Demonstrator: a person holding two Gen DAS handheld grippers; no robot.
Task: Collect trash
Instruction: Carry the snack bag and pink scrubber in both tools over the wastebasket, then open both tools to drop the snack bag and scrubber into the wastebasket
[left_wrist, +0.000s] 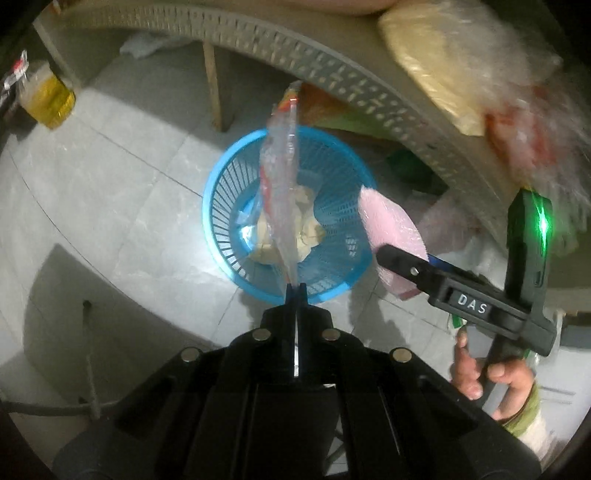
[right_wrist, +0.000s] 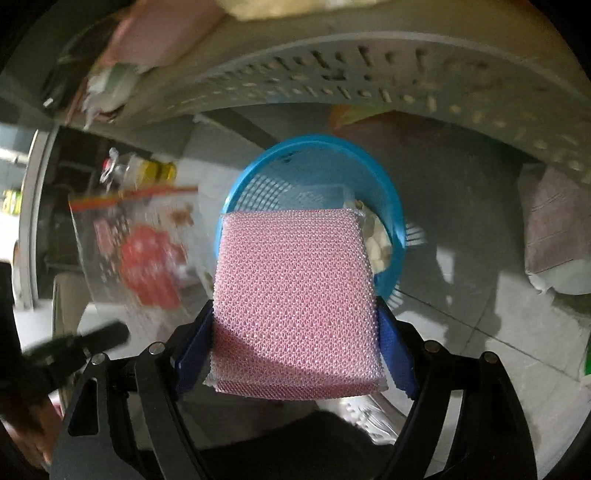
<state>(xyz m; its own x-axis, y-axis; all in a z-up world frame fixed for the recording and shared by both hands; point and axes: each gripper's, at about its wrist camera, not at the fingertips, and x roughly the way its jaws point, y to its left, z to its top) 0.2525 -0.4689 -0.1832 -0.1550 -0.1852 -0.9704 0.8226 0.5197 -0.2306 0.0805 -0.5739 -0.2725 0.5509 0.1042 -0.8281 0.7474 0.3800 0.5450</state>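
A blue plastic basket (left_wrist: 332, 206) stands on the tiled floor with crumpled pale trash (left_wrist: 306, 229) inside; it also shows in the right wrist view (right_wrist: 391, 221). My left gripper (left_wrist: 295, 290) is shut on a clear plastic wrapper with red print (left_wrist: 279, 177), held above the basket. The same wrapper appears blurred in the right wrist view (right_wrist: 147, 254). My right gripper (right_wrist: 295, 350) is shut on a pink mesh sponge (right_wrist: 295, 295), held near the basket's rim. That sponge also shows in the left wrist view (left_wrist: 391, 229).
A grey perforated table edge (left_wrist: 332, 74) curves above the basket, carrying a bagged yellow item (left_wrist: 436, 62). A bottle of yellow liquid (left_wrist: 48, 99) stands on the floor at left. A wooden leg (left_wrist: 214, 88) and bags (right_wrist: 554, 229) lie under the table.
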